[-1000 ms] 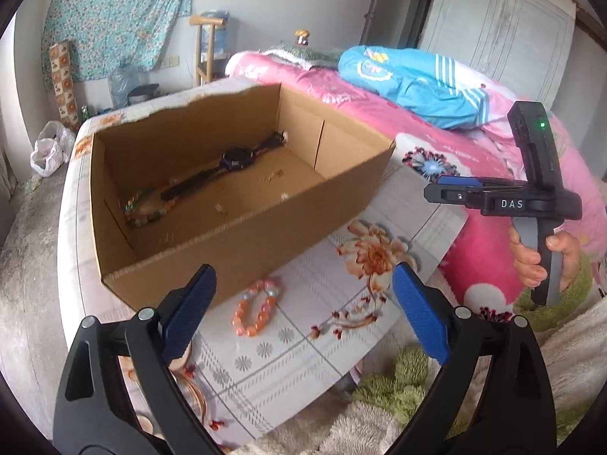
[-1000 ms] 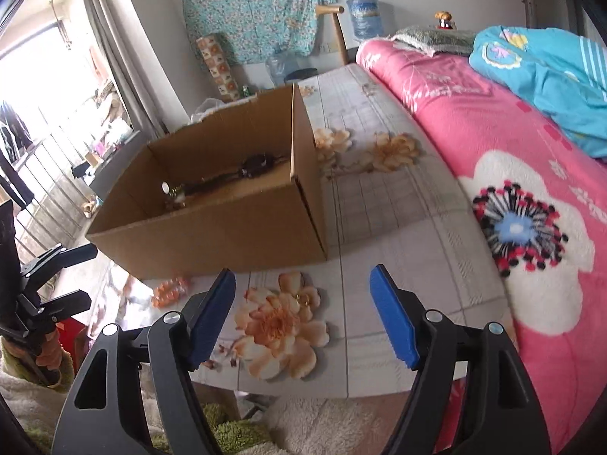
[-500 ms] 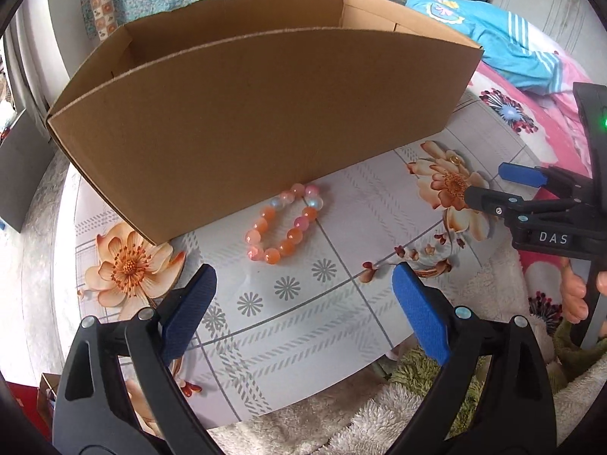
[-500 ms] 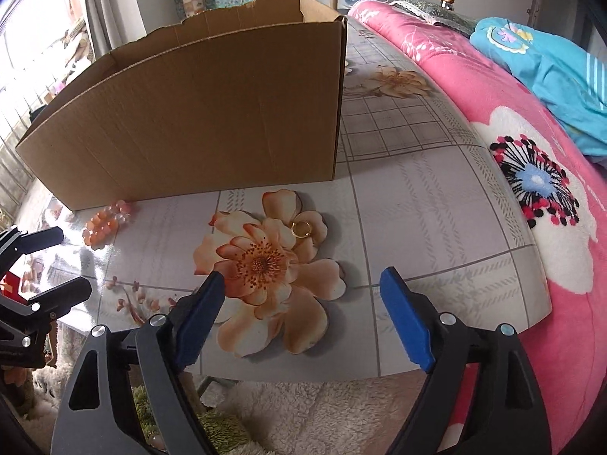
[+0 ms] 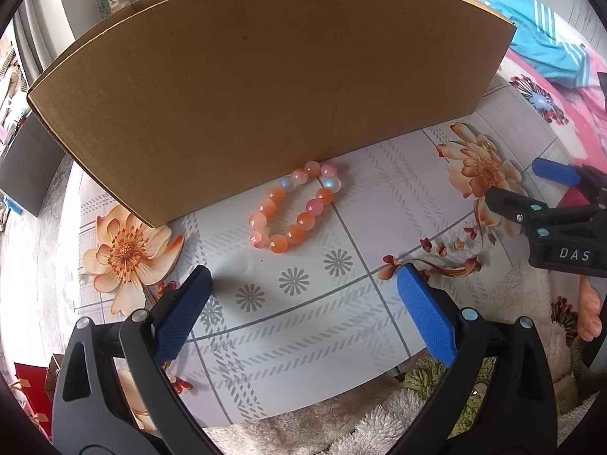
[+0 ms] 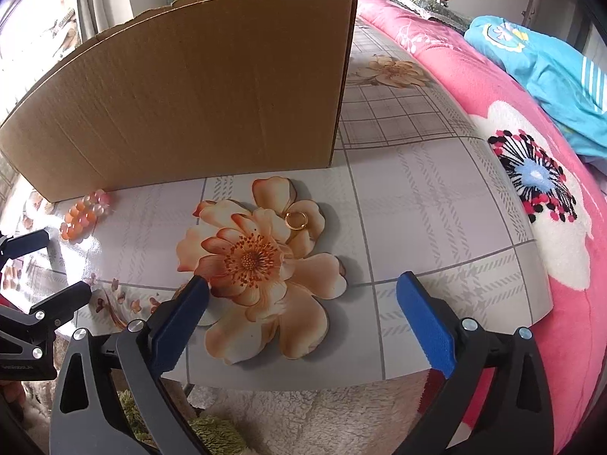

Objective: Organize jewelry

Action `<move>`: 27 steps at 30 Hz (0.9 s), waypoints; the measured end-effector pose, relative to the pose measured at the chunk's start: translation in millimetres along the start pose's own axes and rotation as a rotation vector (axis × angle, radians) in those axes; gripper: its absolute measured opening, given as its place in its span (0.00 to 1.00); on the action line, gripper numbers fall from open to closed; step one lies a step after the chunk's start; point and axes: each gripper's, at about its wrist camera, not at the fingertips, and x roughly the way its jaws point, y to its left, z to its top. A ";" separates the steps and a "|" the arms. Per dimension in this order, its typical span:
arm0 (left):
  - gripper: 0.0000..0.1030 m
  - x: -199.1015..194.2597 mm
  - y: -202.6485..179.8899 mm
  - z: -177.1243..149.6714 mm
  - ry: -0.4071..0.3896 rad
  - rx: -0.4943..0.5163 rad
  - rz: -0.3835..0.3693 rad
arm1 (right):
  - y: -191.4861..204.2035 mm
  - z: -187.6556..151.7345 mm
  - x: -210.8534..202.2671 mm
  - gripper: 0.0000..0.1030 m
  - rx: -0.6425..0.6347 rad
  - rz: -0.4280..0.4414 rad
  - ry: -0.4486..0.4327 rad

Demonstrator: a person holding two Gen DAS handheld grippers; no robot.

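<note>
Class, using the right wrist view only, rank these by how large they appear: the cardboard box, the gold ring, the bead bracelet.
1. cardboard box, largest by far
2. bead bracelet
3. gold ring, smallest, though it lies nearer the camera than the bracelet

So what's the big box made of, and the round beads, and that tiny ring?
The box looks like plain brown cardboard, matte, with a layered edge. The beads seem to be glass or polished stone, since they are glossy and partly see-through. The ring looks like shiny gold-coloured metal, but it's too small to be sure.

bracelet (image 5: 294,206) touching box (image 5: 265,87) front; ring (image 6: 296,220) right
</note>
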 end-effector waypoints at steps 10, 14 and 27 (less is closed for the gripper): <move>0.92 6.3 -7.5 10.8 0.013 -0.020 0.010 | -4.2 2.0 3.0 0.94 0.010 0.011 0.011; 0.92 9.2 -8.1 16.0 0.018 -0.031 0.015 | -4.5 3.1 4.4 0.94 0.012 0.011 0.020; 0.92 14.9 -7.9 21.6 0.025 -0.040 0.019 | -3.0 3.4 5.5 0.94 0.014 0.009 0.029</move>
